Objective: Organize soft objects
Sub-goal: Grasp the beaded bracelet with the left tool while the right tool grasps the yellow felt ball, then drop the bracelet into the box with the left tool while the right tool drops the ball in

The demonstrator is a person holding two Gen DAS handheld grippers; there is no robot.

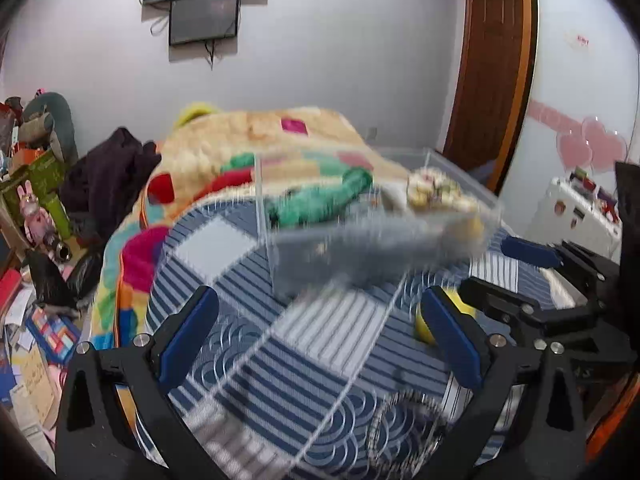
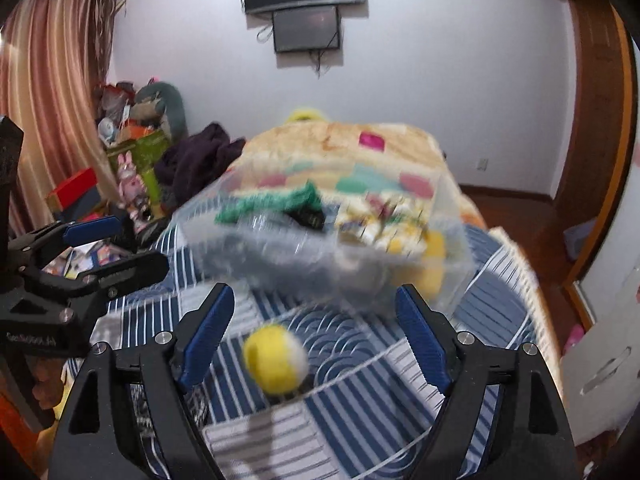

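Observation:
A clear plastic box stands on the blue striped bedspread. It holds soft things: a green knit piece, a grey cloth, a patterned bundle and something yellow. A yellow and white soft ball lies on the bed in front of the box. My right gripper is open around the ball without touching it. My left gripper is open and empty.
A colourful folded blanket lies behind the box. Dark clothes lie at the bed's left. A cluttered pile of toys and boxes fills the left side. A wooden door is at the right.

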